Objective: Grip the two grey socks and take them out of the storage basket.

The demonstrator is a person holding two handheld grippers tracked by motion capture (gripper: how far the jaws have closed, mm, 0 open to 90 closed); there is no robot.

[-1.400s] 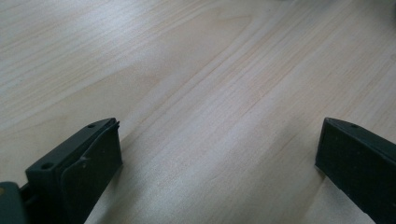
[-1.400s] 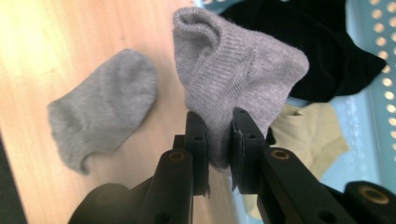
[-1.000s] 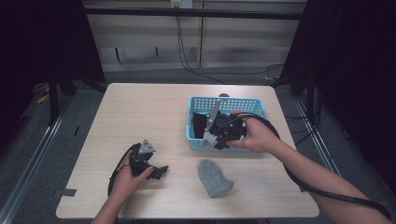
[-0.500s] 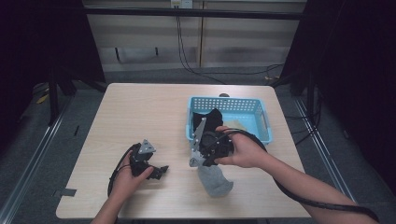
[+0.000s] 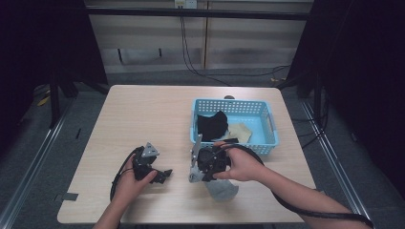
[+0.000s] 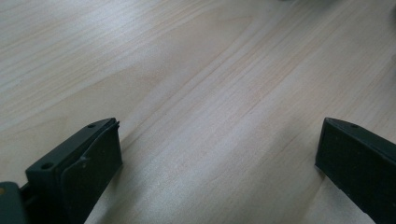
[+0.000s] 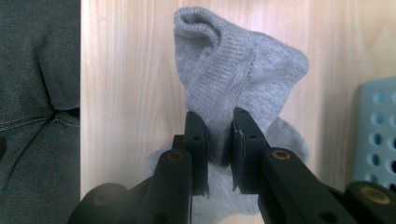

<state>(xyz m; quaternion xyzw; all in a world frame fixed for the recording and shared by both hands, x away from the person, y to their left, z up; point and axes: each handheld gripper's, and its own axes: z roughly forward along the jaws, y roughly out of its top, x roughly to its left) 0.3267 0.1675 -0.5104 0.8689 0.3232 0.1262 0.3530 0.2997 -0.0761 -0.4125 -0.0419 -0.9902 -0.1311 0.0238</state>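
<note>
Over at the left of the desk (image 5: 143,109): left hand-held gripper (image 5: 165,175) parked on the bare wood exactly as a second ago, jaws spread wide apart with nothing between them. Toward the middle: right hand-held gripper (image 5: 193,172), a second ago up over the basket, half a second ago on its way down, now lowered at the near edge and clamped on a fold of the grey sock (image 7: 243,88), knit bunched up between the jaws. Sock itself lying on the desk just in front of the basket, partly hidden under the right hand (image 5: 241,164) in the high view. Likely meaning of the shift: grip freshly made, lift not yet begun, sorting of this piece at its very start. To the right: blue basket (image 5: 267,125) with perforated walls, holding a black cloth (image 5: 212,125) crumpled at its left end and a pale beige cloth (image 5: 241,132) flat beside it; remainder of the basket floor bare.
</note>
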